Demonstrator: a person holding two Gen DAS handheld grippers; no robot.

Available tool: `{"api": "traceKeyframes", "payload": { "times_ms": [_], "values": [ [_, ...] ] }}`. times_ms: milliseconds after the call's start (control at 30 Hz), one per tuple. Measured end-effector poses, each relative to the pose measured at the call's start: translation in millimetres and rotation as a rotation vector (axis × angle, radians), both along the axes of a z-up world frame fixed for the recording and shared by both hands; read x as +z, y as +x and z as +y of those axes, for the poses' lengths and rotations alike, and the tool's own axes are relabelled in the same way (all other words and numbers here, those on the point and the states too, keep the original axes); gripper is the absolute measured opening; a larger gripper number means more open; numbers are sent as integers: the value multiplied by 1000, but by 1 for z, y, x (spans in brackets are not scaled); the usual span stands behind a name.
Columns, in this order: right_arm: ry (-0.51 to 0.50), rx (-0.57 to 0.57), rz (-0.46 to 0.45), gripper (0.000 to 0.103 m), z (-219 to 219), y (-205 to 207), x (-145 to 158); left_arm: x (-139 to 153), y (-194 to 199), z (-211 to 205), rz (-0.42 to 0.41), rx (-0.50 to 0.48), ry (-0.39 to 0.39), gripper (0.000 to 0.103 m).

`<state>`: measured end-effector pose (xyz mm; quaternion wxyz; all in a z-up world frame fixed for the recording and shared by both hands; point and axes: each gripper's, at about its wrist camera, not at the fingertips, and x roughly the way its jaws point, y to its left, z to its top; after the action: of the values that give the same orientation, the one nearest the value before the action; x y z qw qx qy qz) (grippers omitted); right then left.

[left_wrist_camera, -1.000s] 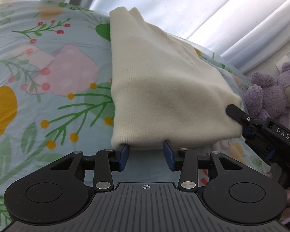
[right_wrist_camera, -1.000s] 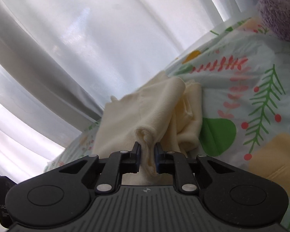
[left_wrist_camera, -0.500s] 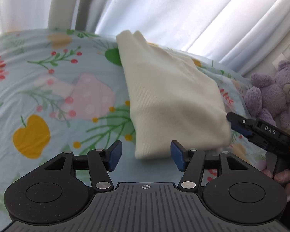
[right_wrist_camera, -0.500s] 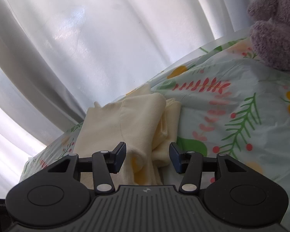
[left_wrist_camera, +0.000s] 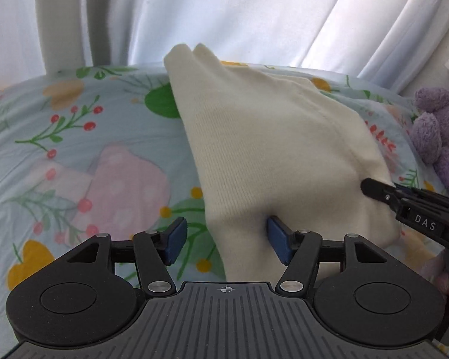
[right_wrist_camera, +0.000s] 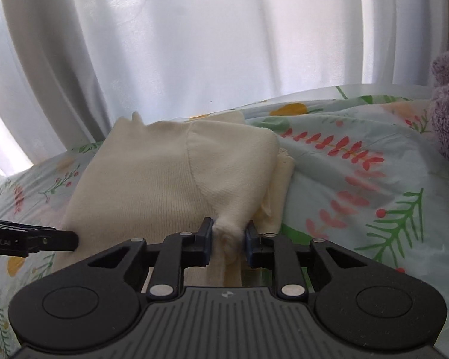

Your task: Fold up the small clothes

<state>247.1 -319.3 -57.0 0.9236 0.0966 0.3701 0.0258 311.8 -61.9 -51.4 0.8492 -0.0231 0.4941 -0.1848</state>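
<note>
**One cream top, two grippers**

One folded cream top point(left_wrist_camera: 272, 155) lies on the flowery bed point(left_wrist_camera: 74, 155). One purple teddy point(left_wrist_camera: 440, 137) sits at 3 o'clock; only the left view shows its body. The left gripper point(left_wrist_camera: 224, 239) has just been opening, with the top's edge between its wide jaws. The right gripper point(right_wrist_camera: 228, 240) has just been closing and pinches a bunched corner.

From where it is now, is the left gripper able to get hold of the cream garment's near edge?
Probably yes. The left gripper is open, its jaws have just been opening, and the cream garment edge already lies between them with nothing in the way.
</note>
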Motion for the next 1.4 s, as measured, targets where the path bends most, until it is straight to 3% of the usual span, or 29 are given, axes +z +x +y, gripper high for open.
{"api": "traceKeyframes", "payload": {
  "times_ms": [100,200,300,367,400,433,467,567,700,767,800,833,900,1033,1167,1267,1333,1400],
  "values": [
    [-59,-6,-47,38,-5,-2,21,13,-1,14,-22,26,-22,64],
    [-111,12,-173,40,-2,4,41,22,9,22,-84,114,-38,67],
    [-156,153,-191,39,22,32,41,14,26,17,-84,175,-80,67],
    [-229,283,-179,37,43,53,27,3,35,7,-69,157,-114,67],
    [-291,308,-152,26,50,65,15,-1,37,3,-59,151,-113,67],
    [-356,291,-119,24,54,75,2,-4,39,0,-54,152,-106,68],
    [-350,272,-140,24,49,79,-5,-7,39,-3,-69,149,-101,69],
    [-254,115,-139,27,24,91,-13,-16,44,-2,-72,140,-90,84],
    [-150,62,-100,36,3,84,-7,-19,46,23,-14,139,-202,84],
    [-107,27,-93,47,-11,72,6,-18,48,40,15,158,-266,82],
    [-39,2,-77,58,-25,65,10,-19,50,49,33,166,-310,81],
    [70,-5,-47,63,-43,59,10,-19,52,55,50,167,-350,81],
    [297,-31,34,63,-76,52,1,-22,57,62,84,164,-401,81],
    [523,-58,156,62,-107,47,-25,-28,64,50,102,79,-436,81],
    [573,-22,184,62,-105,56,-39,-41,72,43,147,65,-481,80],
    [696,-16,188,61,-112,66,-51,-45,78,44,187,98,-541,75],
    [773,-21,193,47,-114,72,-60,-47,81,45,198,112,-565,71],
    [826,-18,194,43,-112,77,-69,-47,84,44,201,115,-551,61]
  ]
}}
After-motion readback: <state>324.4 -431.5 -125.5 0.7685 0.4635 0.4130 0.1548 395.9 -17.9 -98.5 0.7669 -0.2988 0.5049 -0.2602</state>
